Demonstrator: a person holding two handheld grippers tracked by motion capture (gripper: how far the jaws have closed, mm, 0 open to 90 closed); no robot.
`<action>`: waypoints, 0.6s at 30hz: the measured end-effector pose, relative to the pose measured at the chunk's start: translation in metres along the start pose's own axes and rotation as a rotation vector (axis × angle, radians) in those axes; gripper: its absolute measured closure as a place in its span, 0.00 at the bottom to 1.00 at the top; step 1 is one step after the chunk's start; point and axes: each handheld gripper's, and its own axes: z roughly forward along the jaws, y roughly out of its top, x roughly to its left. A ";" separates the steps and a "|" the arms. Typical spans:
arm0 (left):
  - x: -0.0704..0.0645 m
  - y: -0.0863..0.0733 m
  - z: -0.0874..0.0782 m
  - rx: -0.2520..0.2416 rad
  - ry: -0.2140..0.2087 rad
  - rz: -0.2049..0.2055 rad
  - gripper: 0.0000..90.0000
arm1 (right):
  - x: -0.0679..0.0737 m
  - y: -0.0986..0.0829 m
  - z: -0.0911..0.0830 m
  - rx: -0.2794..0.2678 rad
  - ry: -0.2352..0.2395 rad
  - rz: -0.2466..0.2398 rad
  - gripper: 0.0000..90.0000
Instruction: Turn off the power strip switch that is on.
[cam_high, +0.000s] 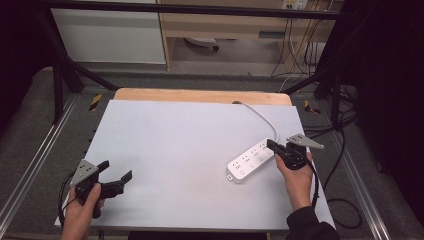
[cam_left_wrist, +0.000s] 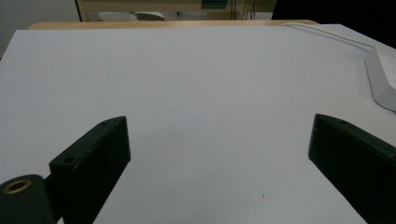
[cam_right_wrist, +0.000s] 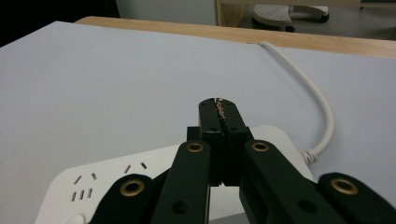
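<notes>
A white power strip lies at the right of the white table top, and its white cord curves off toward the far edge. My right gripper is shut, its jaws pressed together with nothing visible between them. In the right gripper view it sits over the cord end of the strip, close to where the cord enters. My left gripper is open near the front left corner, with bare table between its jaws. The left gripper view catches the strip's end at far right.
A wooden edge borders the table's far side. Black frame bars and loose cables flank the table on both sides. Cabinets and a wooden shelf unit stand behind.
</notes>
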 end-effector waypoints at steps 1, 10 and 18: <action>0.000 0.000 0.000 0.006 0.000 0.004 0.06 | 0.000 0.000 0.000 0.000 0.000 0.000 1.00; -0.004 0.000 0.001 0.009 -0.011 0.013 0.07 | 0.000 -0.008 0.009 0.054 -0.016 -0.017 1.00; -0.003 0.000 0.000 0.002 -0.015 0.011 0.07 | -0.006 -0.015 0.010 0.074 -0.044 -0.009 1.00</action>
